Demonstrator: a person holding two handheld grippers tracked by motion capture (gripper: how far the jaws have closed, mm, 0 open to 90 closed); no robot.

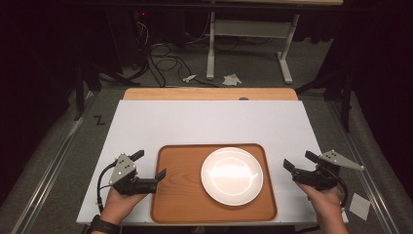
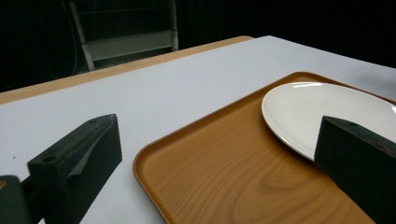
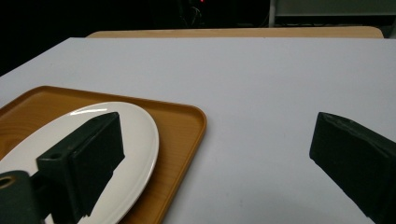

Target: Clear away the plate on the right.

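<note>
White plate: a round white plate (image 1: pixel 232 175) lies flat on the right half of the tray, with nothing on it.
Wooden tray: the brown tray (image 1: pixel 178 195) lies on the white tabletop (image 1: pixel 209 122), at the near edge, in the middle.
Left hand-held gripper: the left hand-held gripper (image 1: pixel 150 169) sits at the tray's left edge. Its jaws are spread wide, one over the tabletop and one over the tray, and they grip nothing.
Right hand-held gripper: the right hand-held gripper (image 1: pixel 299 161) is just off the tray's right side, near the plate but not touching it. Its jaws are spread wide and hold nothing.
Step now: it looks like the plate has been set down and let go, or is about to be picked up. I cannot tell which.
Next move: to lift the plate, a jaw must slip under its thin rim and pinch gently. To lift the tray, both sides must be gripped evenly.
</note>
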